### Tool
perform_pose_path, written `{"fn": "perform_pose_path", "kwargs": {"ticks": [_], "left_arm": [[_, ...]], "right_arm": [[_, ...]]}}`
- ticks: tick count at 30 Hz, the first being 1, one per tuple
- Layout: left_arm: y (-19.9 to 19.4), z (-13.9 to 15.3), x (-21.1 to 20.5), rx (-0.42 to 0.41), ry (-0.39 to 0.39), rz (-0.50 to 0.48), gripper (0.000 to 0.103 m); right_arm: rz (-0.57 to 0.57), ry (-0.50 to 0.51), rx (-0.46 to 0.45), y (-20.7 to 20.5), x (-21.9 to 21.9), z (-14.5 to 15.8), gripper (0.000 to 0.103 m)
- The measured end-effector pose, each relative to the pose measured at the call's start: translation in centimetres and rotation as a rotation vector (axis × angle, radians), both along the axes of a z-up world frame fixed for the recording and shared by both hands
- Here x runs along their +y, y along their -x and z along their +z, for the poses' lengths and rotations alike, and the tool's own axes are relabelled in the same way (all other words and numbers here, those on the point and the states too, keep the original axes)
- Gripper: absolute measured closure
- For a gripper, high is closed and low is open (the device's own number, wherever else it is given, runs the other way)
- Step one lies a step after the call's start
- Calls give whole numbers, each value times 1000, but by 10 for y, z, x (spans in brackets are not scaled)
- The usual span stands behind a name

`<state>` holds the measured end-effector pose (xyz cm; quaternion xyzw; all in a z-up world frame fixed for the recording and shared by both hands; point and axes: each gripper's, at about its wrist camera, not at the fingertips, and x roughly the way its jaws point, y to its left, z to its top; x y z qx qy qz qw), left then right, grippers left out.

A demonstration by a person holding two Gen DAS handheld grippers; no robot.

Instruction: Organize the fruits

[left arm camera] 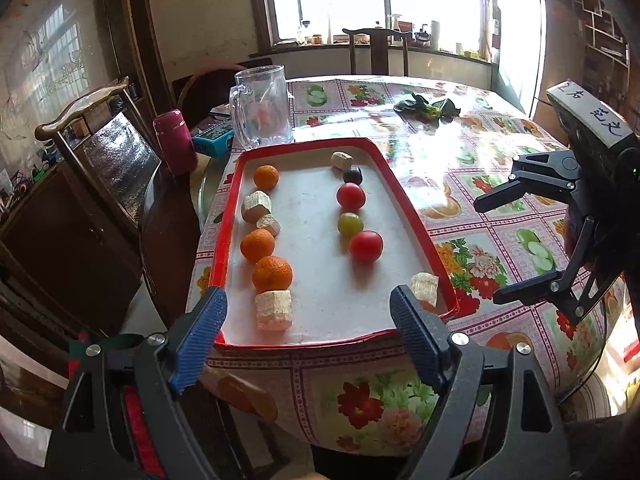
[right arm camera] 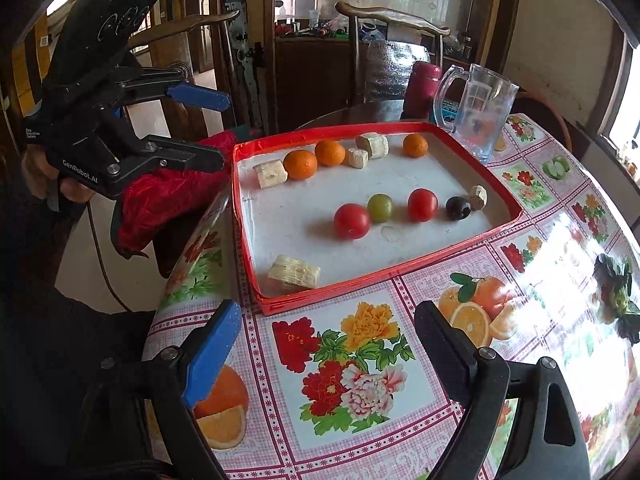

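Both grippers empty, fingers spread: left gripper at tray near rim, right gripper over tablecloth right of it. Oranges far-left row, tomatoes mid row; tray centre bare

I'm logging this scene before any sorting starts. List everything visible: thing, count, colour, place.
tray: 1, red rim, white floor, on table
oranges: 3, orange, tray's left row
pale cut chunks: 5, cream, three in left row, one at far end, one in near right corner
tomatoes: 2, red, right row
grape: 1, green, between tomatoes
dark fruit: 1, blackish, far right row
glass mug: 1, clear, behind tray
bottle: 1, maroon, left of mug
leafy greens: 1 bunch, on tablecloth
left gripper: open
right gripper: open
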<state>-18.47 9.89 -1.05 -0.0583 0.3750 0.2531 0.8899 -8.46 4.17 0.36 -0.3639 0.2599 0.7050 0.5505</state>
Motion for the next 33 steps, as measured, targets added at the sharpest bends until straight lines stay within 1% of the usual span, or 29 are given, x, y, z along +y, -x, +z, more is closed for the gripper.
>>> {"fn": "perform_pose_path", "kwargs": {"ticks": [3, 14, 33], "left_arm": [[1, -2, -2, 13, -19, 3, 19], [3, -8, -7, 45, -39, 8, 19], [4, -11, -10, 55, -31, 7, 19]], "right_arm": [[13, 1, 0, 2, -1, -2, 13], [35, 8, -17, 10, 2, -5, 13], [44, 7, -23, 16, 4, -6, 13]]}}
